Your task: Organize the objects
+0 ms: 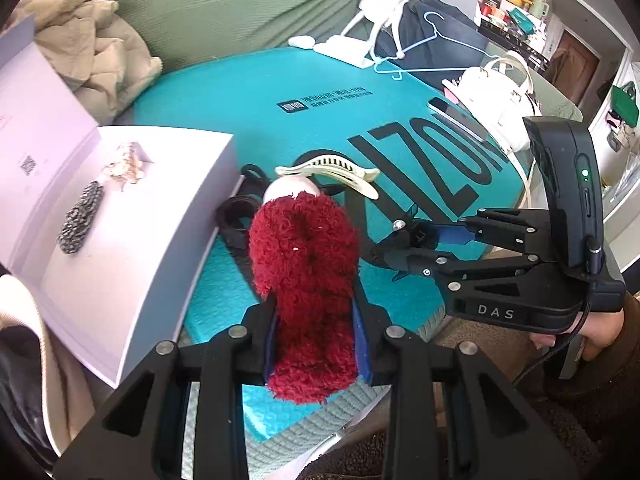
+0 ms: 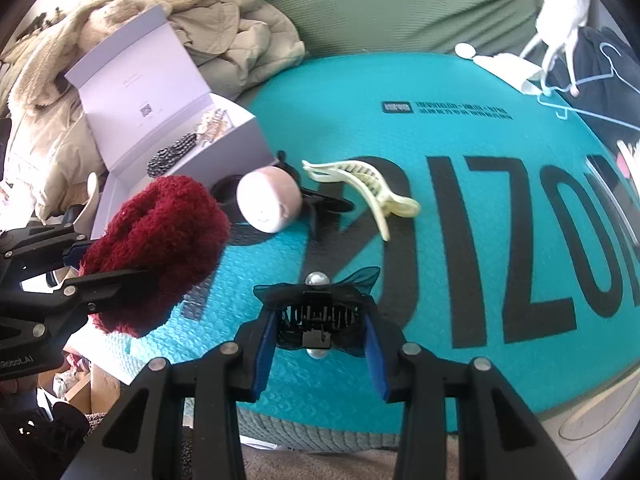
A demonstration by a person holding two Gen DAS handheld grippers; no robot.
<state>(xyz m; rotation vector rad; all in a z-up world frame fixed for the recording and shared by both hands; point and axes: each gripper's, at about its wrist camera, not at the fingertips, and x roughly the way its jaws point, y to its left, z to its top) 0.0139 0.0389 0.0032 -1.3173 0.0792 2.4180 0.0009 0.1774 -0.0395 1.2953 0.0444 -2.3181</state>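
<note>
While the left gripper (image 1: pixel 316 344) is closed on a fluffy dark red scrunchie (image 1: pixel 306 280), pinched between its blue-padded fingers (image 1: pixel 362 344), the right gripper (image 2: pixel 318 332) is clamped on a small black hair clip (image 2: pixel 316 316) with dark gauzy bow wings and pearl beads. Both held things hang clear of the teal mat (image 1: pixel 248 92) printed with large black letters, which lies on a green sofa (image 1: pixel 224 4).

The left wrist view looks down into the open white box (image 1: pixel 132 216) just left of the scrunchie: a black-and-white speckled hair piece (image 1: pixel 80 218) and a pale shell-like clip (image 1: pixel 124 162) lie inside, under the raised lid (image 1: pixel 36 100). It also shows the right gripper from the side, with a hand (image 1: pixel 596 332) on its grip, and a white handbag (image 1: pixel 496 88) beyond it, which the other camera does not show.

The right wrist view gives what the scrunchie hides from the left camera: a pink rounded object (image 2: pixel 269 201) resting on the mat against some black hair pieces (image 2: pixel 320 204), just beside the box's front corner, and the cream claw clip (image 2: pixel 360 184) lying whole, near the pink object on its right. A blue hanger (image 2: pixel 576 92) lies at the mat's far right edge on dark clothing, and beige bedding (image 2: pixel 240 40) is heaped behind the box.
</note>
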